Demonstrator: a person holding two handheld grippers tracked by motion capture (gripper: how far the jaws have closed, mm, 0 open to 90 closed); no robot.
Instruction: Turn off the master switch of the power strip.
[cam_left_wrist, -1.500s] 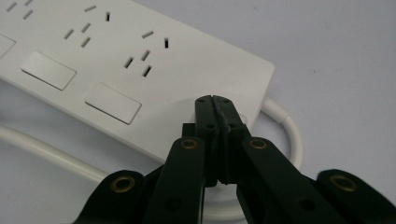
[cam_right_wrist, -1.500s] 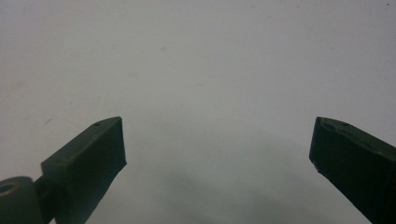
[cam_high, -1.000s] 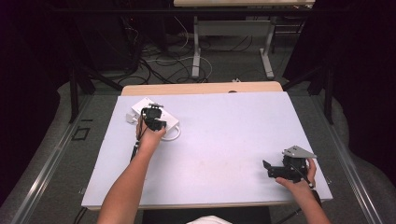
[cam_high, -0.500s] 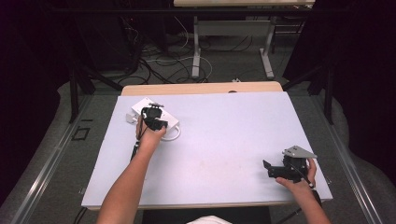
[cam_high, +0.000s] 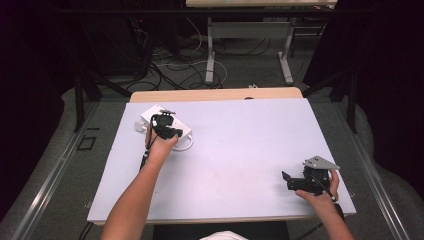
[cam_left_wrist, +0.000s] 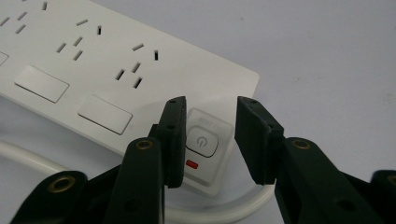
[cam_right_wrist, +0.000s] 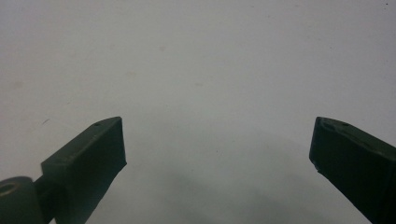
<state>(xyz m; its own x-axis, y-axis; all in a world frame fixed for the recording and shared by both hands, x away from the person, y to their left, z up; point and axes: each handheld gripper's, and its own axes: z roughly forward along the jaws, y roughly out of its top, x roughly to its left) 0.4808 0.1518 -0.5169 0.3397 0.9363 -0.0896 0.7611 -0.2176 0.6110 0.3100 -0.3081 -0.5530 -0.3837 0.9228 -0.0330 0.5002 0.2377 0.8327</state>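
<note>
The left gripper (cam_left_wrist: 208, 140) has just been opening over the power strip's (cam_left_wrist: 116, 70) button (cam_left_wrist: 202, 141), gripping nothing; the right gripper (cam_right_wrist: 219, 163) gapes empty at the table's (cam_high: 240, 145) near right.

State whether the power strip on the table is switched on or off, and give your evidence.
On, as far as shows: in the left gripper view a small red indicator glows just below the power button on the power strip.
</note>
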